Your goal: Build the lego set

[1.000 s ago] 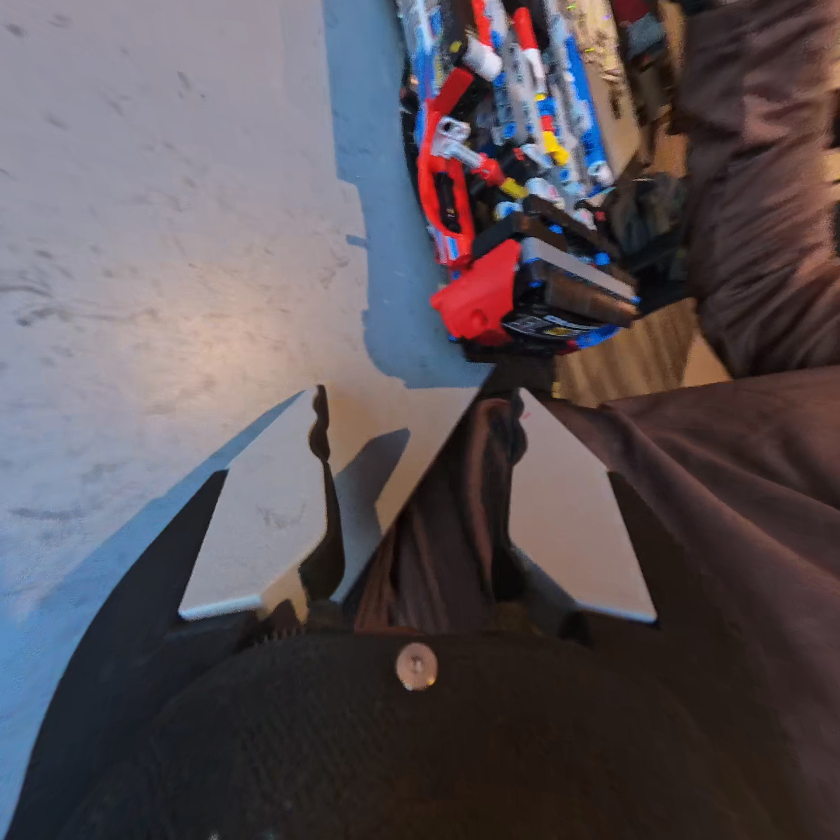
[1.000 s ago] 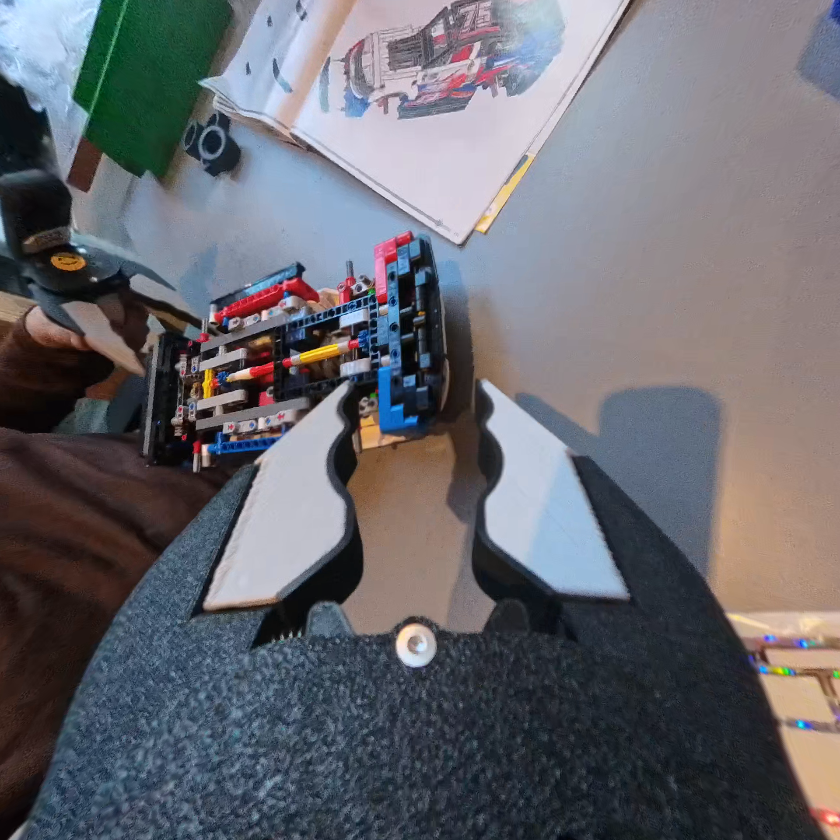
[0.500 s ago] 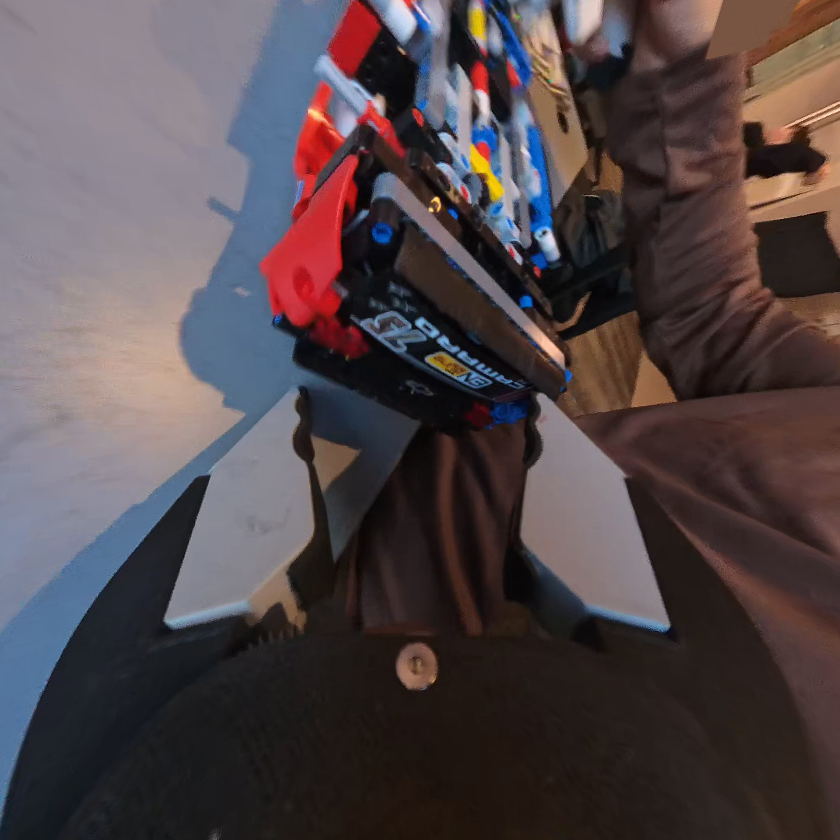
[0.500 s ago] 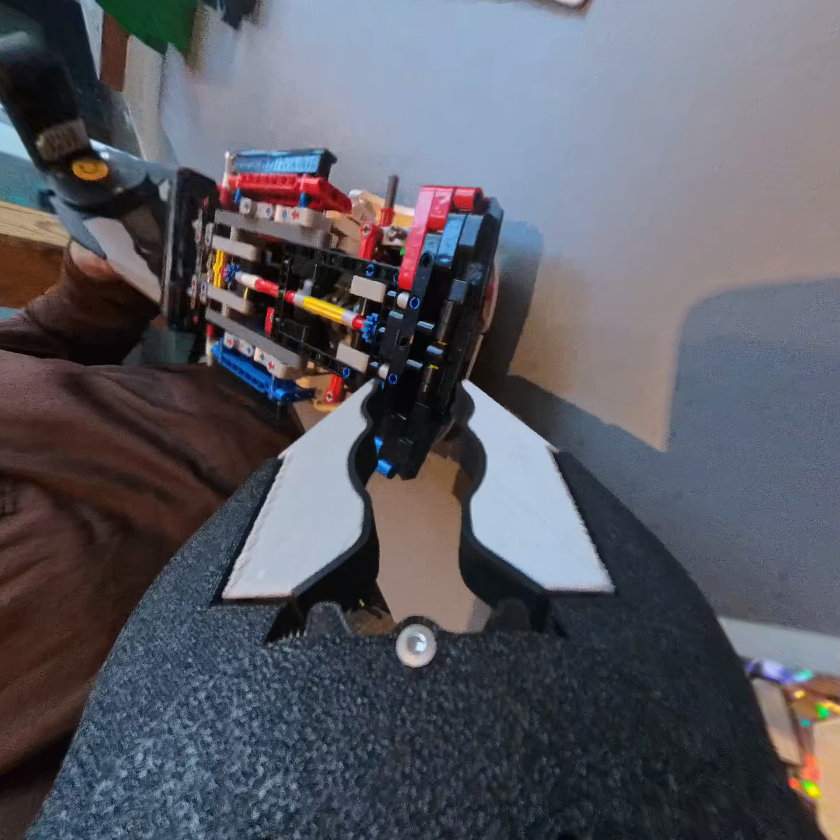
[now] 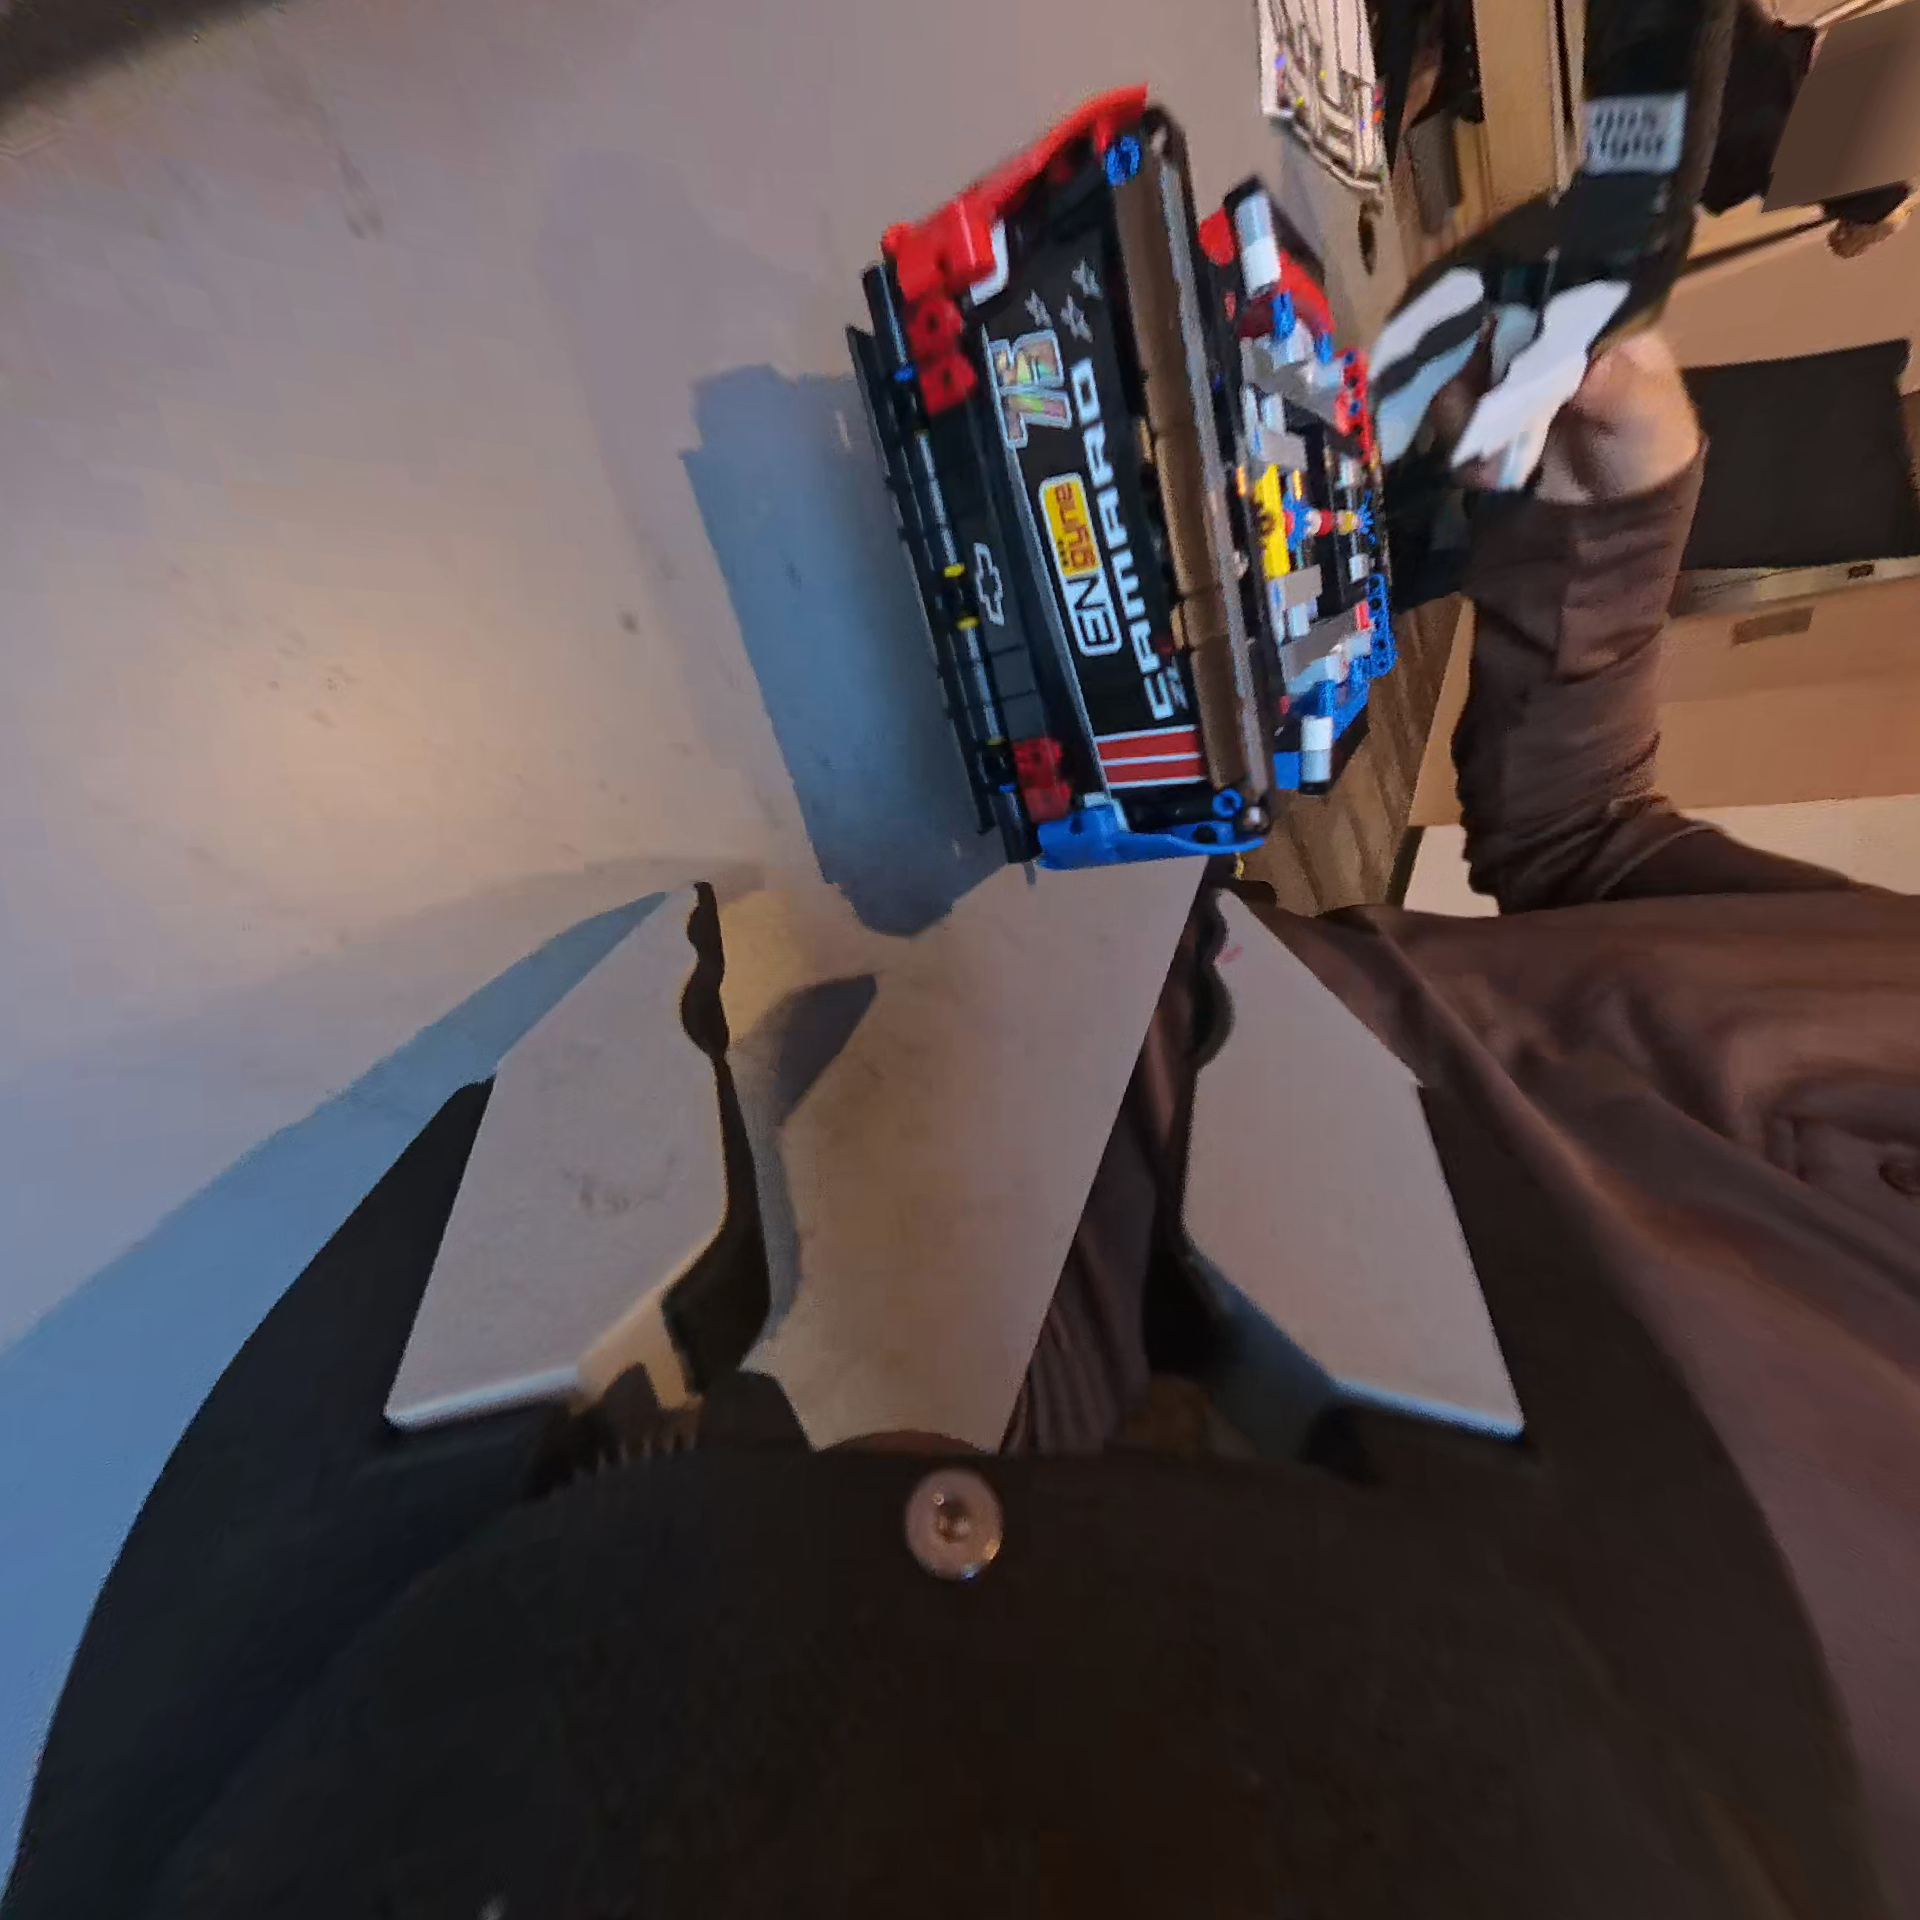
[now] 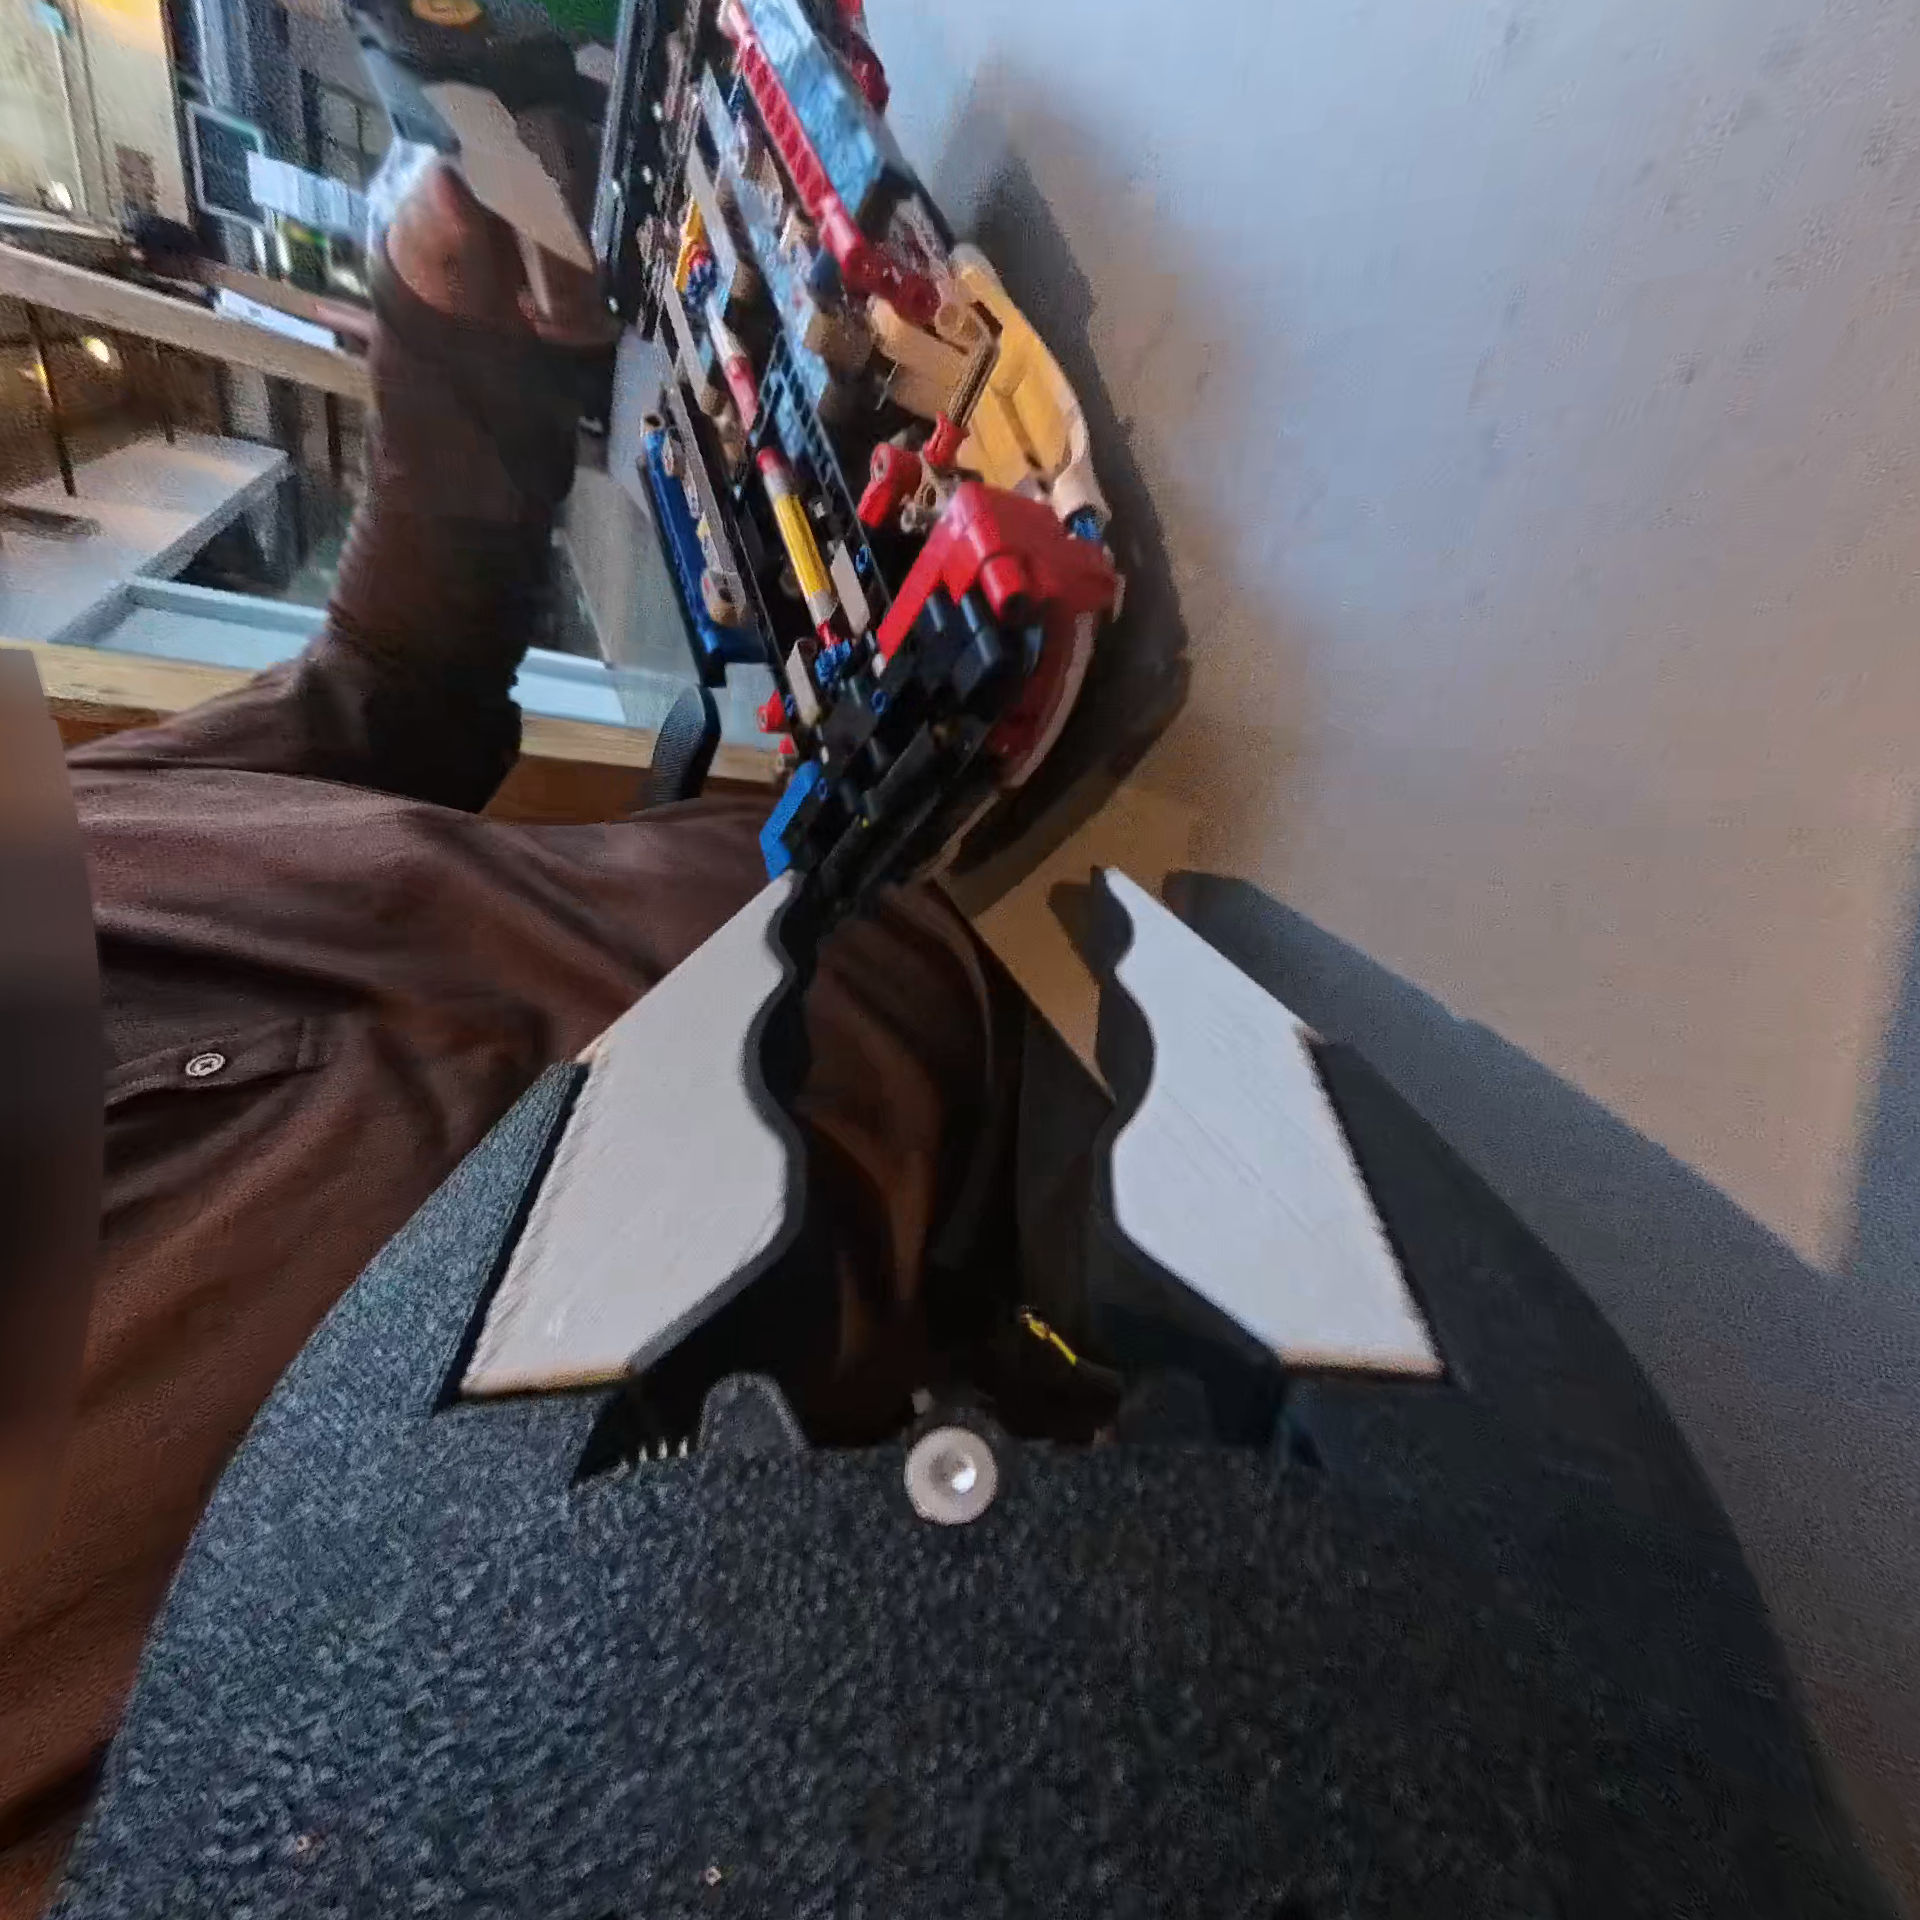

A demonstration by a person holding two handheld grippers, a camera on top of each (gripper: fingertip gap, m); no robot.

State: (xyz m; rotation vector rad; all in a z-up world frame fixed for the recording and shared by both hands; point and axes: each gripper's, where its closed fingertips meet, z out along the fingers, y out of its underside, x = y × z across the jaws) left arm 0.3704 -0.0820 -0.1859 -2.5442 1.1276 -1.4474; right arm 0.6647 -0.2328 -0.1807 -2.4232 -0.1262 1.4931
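- Lego car (image 5: 1101, 499) now stands tipped on its side on tabletop (image 5: 312, 520), vs flat 1 s ago; underside exposed for building.
- I keep left hand-held gripper (image 5: 951, 904) wide open, empty; right hand-held gripper (image 6: 945, 894) open too, w/ car's end just at its tips.

The lego car (image 5: 1101, 499) stands tipped on its side at the table's (image 5: 312, 520) near edge, between both grippers.

A pale grey, matte desk (image 5: 312, 520) with faint scuffs fills most of the left wrist view and shows again along the right of the right wrist view (image 6: 1558, 416). A brown cloth sleeve (image 5: 1610, 1195) lies along its near edge; a buttoned brown cloth garment (image 6: 312, 987) shows in the right wrist view. Beyond the desk stand light wooden shelves (image 6: 156, 332), too blurred to read their contents.
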